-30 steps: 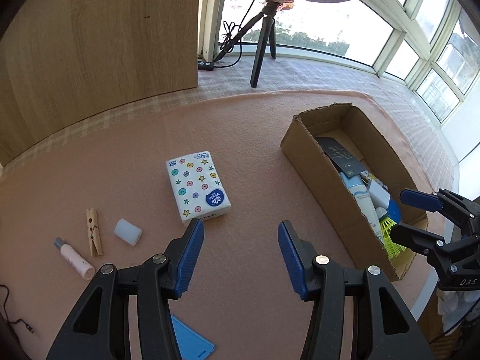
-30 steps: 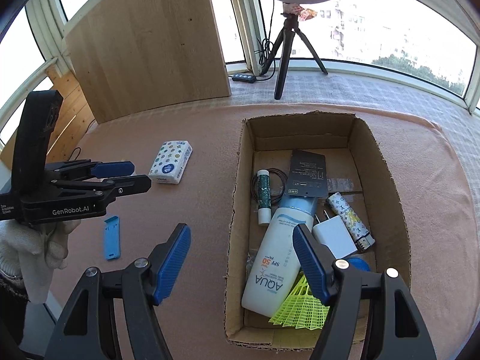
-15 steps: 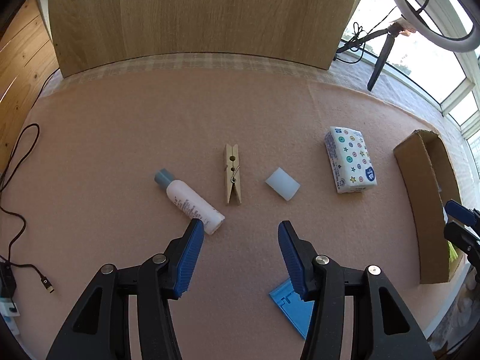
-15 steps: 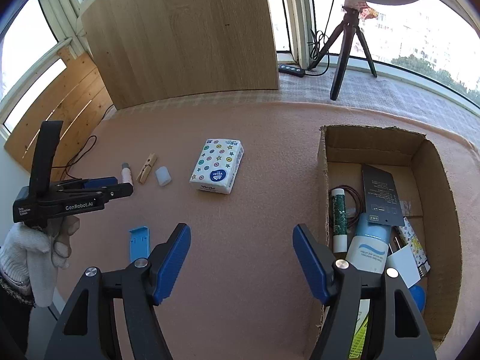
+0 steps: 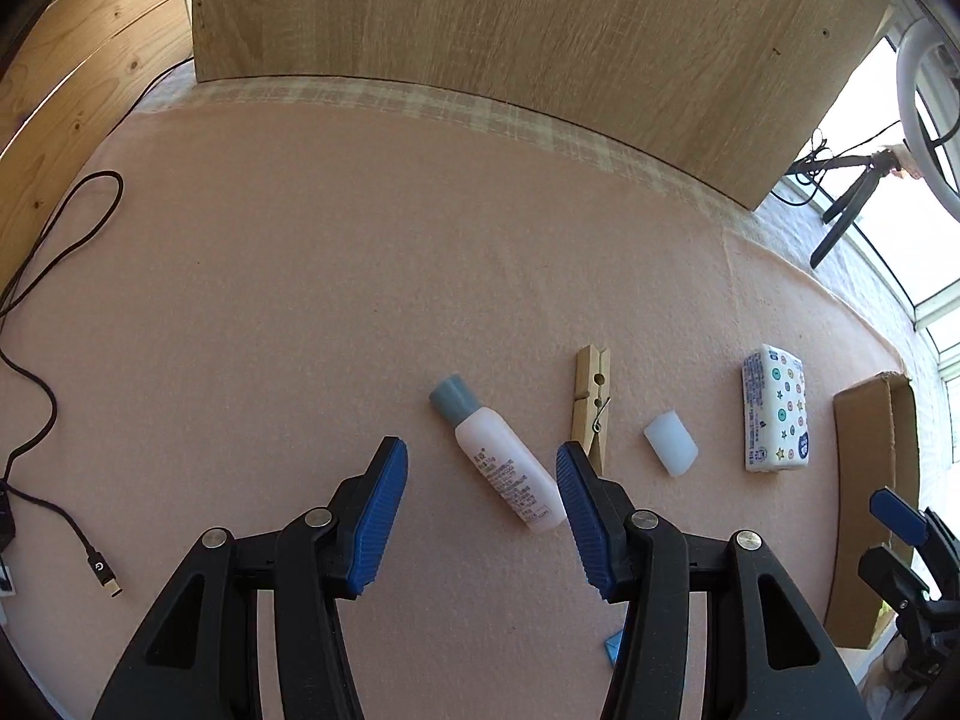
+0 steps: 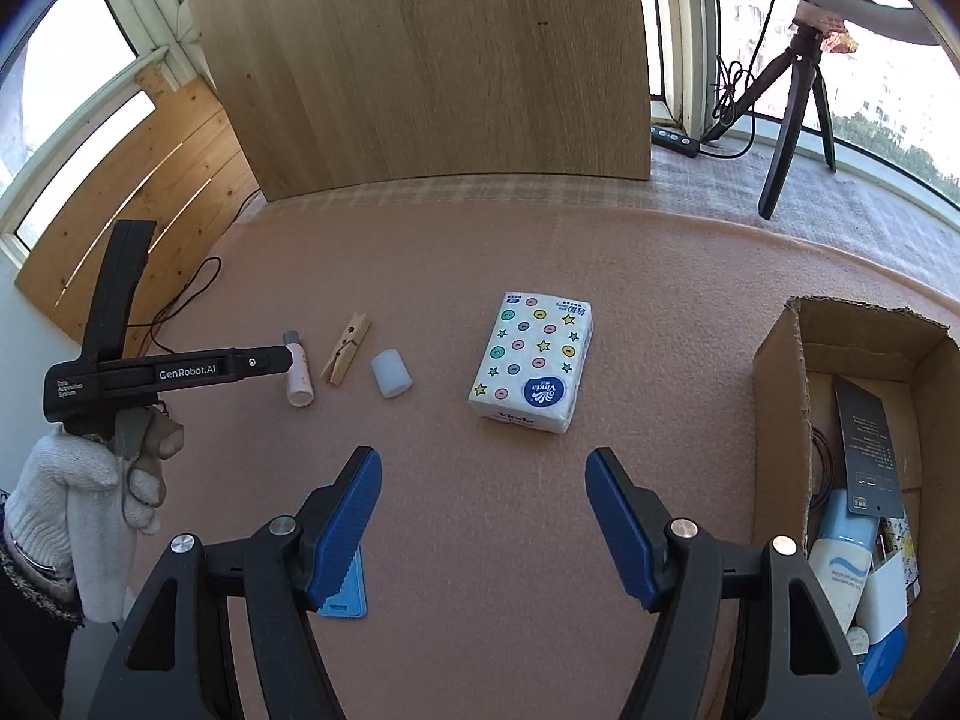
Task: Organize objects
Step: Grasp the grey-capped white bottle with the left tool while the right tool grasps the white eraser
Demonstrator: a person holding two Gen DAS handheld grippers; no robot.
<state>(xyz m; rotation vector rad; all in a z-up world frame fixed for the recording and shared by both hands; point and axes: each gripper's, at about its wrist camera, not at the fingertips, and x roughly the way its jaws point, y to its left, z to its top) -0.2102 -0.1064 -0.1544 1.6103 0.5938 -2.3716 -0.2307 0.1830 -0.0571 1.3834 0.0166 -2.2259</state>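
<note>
Pink bottle lies on the mat between the wide-open, empty left tool; right tool gapes empty too.

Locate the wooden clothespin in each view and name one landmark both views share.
Left wrist: the wooden clothespin lies right of centre, between the pink bottle and the white cap.
Right wrist: the clothespin lies left of centre, same neighbours.
Shared landmark: the tissue pack.

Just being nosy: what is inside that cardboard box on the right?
The cardboard box holds a dark card, a white and blue bottle, a white block, a blue round thing and a thin black loop. Whatever lies beneath them is covered.
</note>
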